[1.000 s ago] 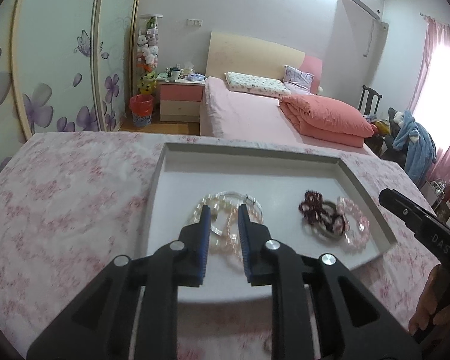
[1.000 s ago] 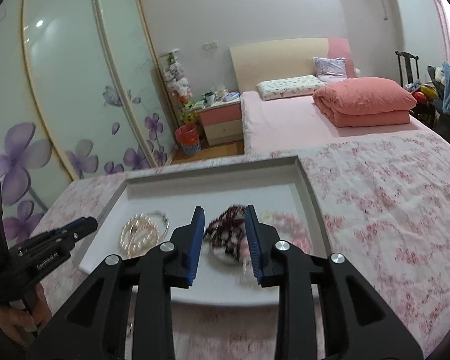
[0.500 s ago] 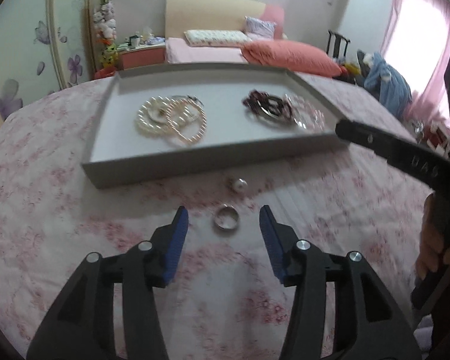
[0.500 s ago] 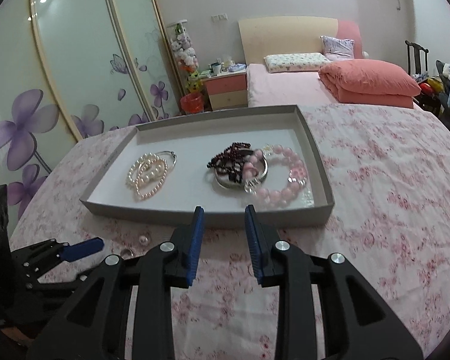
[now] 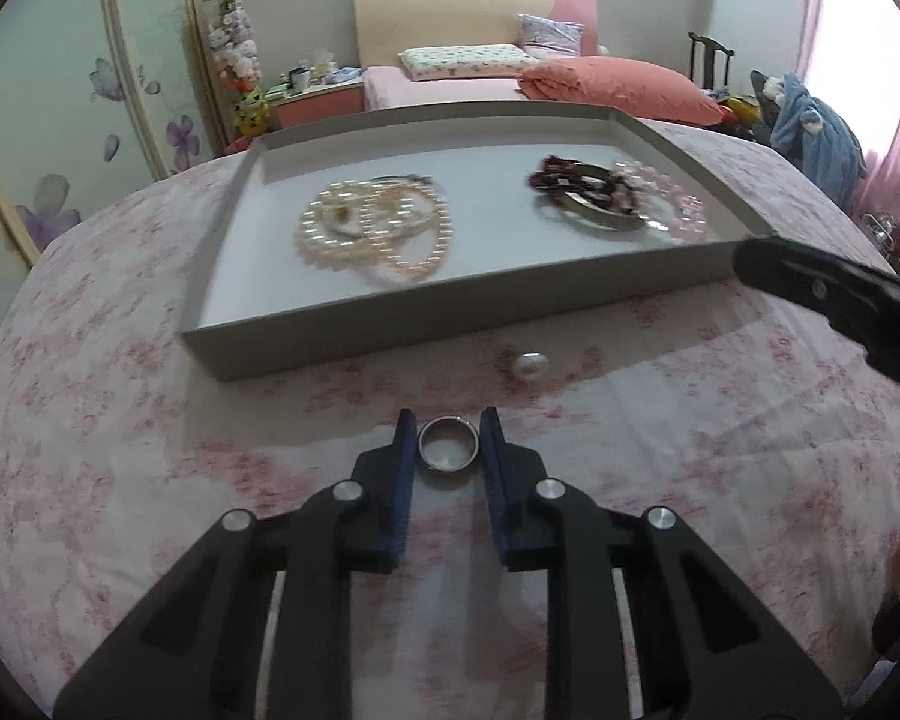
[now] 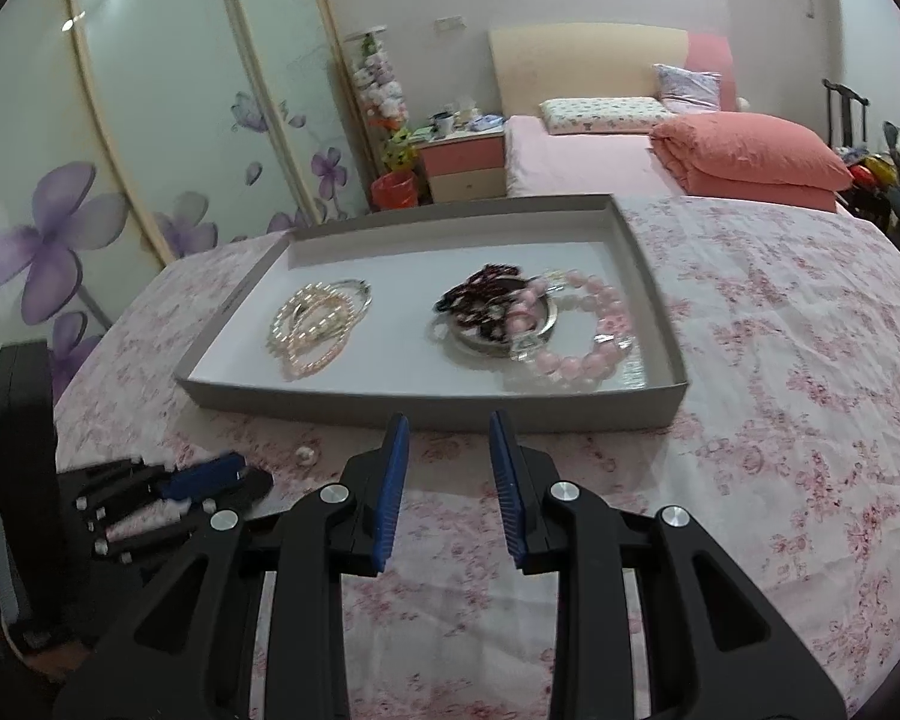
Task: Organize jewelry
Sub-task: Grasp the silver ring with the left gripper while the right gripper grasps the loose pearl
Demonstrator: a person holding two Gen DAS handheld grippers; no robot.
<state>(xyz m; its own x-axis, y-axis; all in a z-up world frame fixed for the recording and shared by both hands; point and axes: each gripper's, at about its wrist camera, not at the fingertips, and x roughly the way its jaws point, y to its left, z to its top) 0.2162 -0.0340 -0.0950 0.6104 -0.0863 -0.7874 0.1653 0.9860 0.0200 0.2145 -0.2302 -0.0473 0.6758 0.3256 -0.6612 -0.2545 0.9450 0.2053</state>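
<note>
Half a second ago the left gripper (image 5: 449,439) hung short of the ring (image 5: 449,452) with its jaws wide; now it has come forward and narrowed, so the blue pads sit just beside the ring on either side. Whether they already pinch it I cannot tell, but the straddle looks like the setup for a lift off the flowered cloth (image 5: 150,468). Just past it lies a pearl piece (image 5: 530,366), loose on the cloth near the tray's front wall, likely next in line. The right gripper (image 6: 448,440) hovers over the cloth in front of the tray (image 6: 426,405), jaws apart and empty, apparently waiting its turn. Farther off, inside the tray, the pearl bracelets (image 5: 373,231) lie grouped at the left, the dark beads (image 6: 480,300) and pink bracelet (image 6: 594,333) at the right, sorted by kind.
</note>
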